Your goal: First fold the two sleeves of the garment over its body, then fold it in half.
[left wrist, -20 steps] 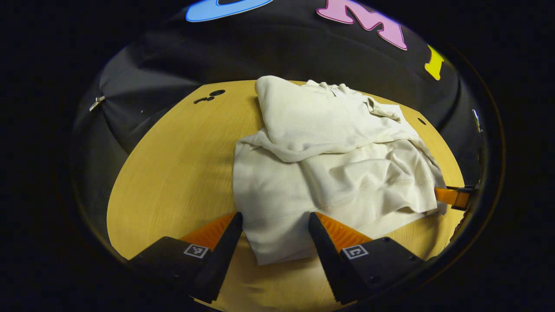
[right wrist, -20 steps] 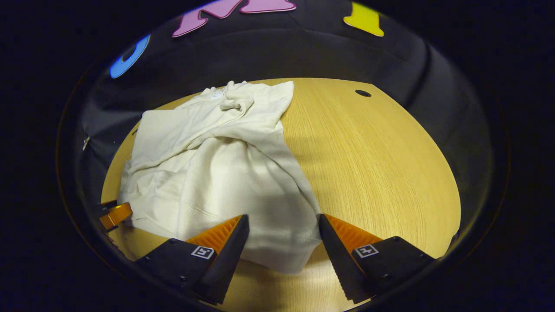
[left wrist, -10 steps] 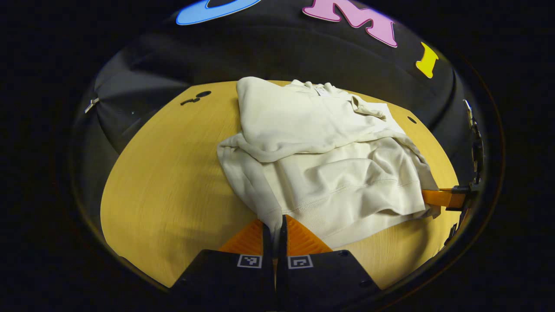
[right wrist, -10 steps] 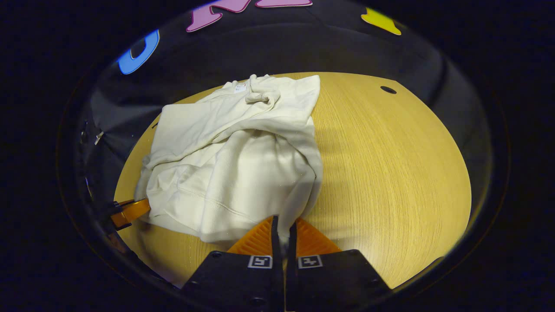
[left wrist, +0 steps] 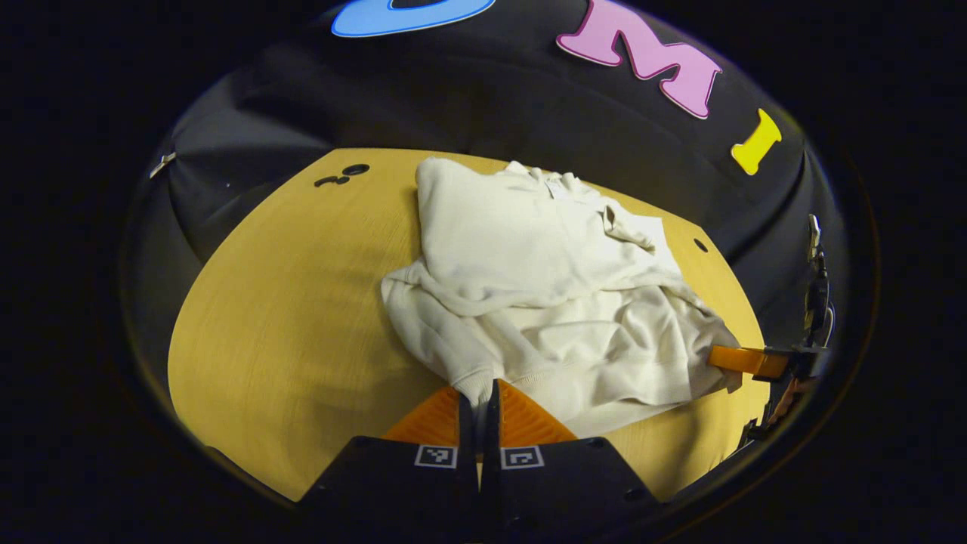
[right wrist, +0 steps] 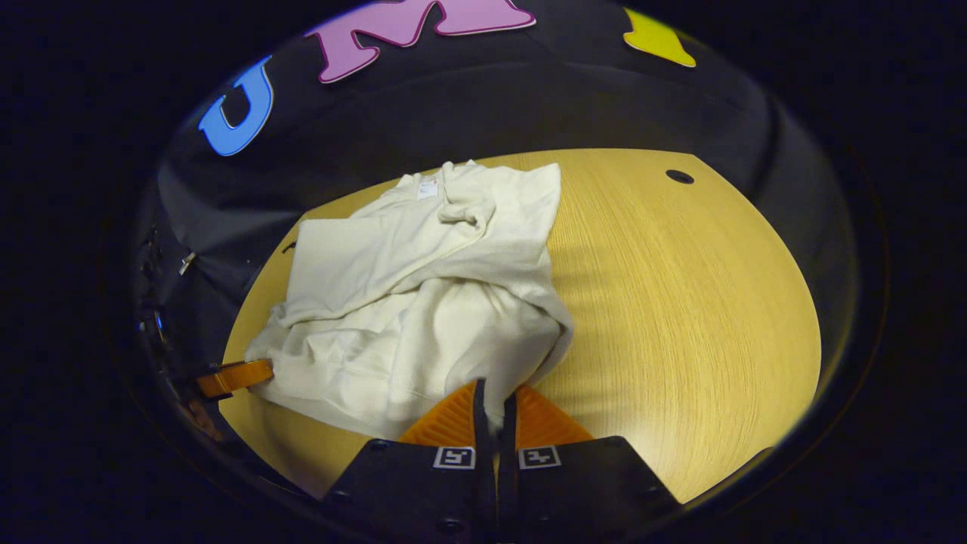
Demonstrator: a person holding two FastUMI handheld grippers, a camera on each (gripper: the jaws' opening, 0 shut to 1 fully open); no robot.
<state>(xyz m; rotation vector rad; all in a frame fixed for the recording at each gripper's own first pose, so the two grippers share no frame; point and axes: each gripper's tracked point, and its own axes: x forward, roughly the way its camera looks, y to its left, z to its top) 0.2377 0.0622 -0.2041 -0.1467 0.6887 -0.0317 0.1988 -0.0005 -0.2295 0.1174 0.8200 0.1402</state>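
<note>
Close in, the left hand-held gripper is clamped tight, both fingers pinching the near left corner of the garment's hem. Same picture on the other side: the right hand-held gripper is closed hard on the near right hem corner, cloth squeezed up between its fingers. Each one shows at the edge of the other's view, biting the hem from the side.

Just beyond the fingers, the garment bunches up, its lower part rumpled and lifted a little off the tabletop. It's a cream sweatshirt, soft and thick by the look of it, limp with no stiffness, light enough for two pinches but likely to sag in the middle. The ribbed hem corners look like the right hold; they give the fingers bulk and should keep the edge level.

Farther back, both sleeves lie folded across the body, so the half-fold looks to be the step in hand. At the far end the collar rests flat near the tabletop's back edge.

No containers here.
</note>
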